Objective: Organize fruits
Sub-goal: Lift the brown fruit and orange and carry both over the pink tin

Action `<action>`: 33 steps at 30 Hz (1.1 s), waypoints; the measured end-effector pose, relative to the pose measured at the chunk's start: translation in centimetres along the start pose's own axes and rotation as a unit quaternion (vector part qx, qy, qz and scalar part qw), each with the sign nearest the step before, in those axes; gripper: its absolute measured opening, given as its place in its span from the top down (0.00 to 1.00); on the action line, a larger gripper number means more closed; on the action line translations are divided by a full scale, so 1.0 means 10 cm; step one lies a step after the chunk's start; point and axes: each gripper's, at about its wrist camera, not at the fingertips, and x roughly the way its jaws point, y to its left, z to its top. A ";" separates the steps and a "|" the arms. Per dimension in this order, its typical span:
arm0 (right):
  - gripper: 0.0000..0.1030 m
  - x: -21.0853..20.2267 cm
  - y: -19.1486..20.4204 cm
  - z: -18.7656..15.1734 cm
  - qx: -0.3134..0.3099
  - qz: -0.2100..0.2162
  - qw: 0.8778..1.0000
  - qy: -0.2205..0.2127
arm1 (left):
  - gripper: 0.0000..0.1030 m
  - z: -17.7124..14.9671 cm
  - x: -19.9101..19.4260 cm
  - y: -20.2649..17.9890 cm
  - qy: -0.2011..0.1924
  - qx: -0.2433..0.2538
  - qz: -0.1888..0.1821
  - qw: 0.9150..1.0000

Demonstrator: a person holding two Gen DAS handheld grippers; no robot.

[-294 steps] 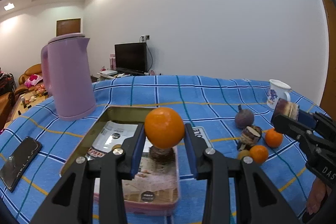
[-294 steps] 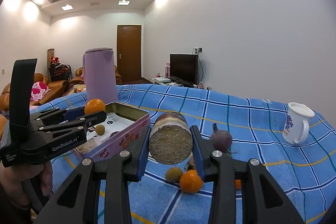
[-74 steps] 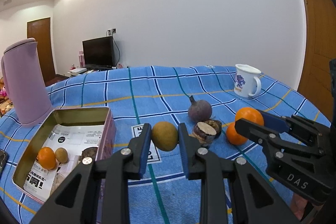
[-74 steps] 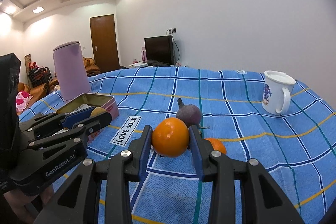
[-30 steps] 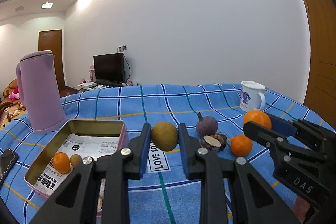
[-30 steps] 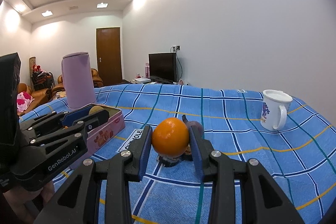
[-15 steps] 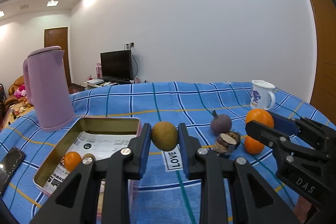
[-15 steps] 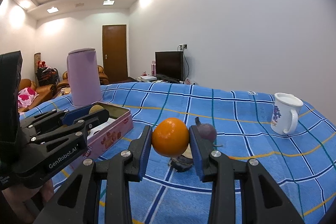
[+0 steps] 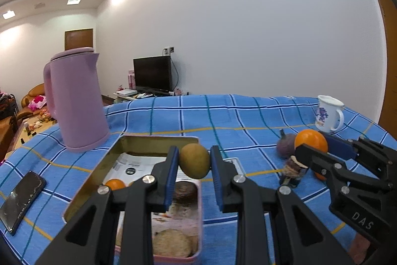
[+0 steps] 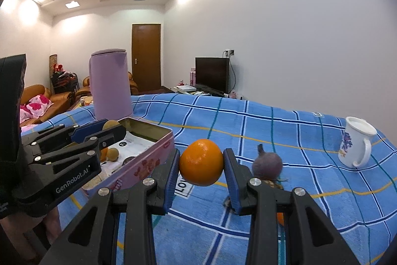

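Now I have the yellow-brown oval fruit (image 9: 194, 160) pinched between my left gripper (image 9: 194, 165)'s blue pads, its long axis roughly upright and leaning a little to the left, hanging over the far right part of the open rectangular metal tin (image 9: 158, 139) that holds a small orange (image 9: 114, 184) and other pieces. My right gripper (image 10: 201, 167) is clamped on the round orange fruit (image 10: 201, 162) above the blue checked tablecloth (image 10: 310, 190), just right of the tin and in front of the purple beet-like root (image 10: 267, 164). Compared with a second ago, the oval fruit has travelled from over the cloth's label to above the tin, and both grips are unchanged.
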 end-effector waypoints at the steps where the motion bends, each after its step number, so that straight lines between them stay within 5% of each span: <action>1: 0.64 0.02 0.02 0.00 -0.002 0.002 1.000 0.001 | 0.73 0.00 0.01 0.03 0.001 -0.002 0.003 1.000; 33: 0.64 0.56 0.71 0.16 -0.039 0.070 0.996 0.031 | 0.74 -0.06 0.20 0.88 0.068 -0.036 0.089 0.993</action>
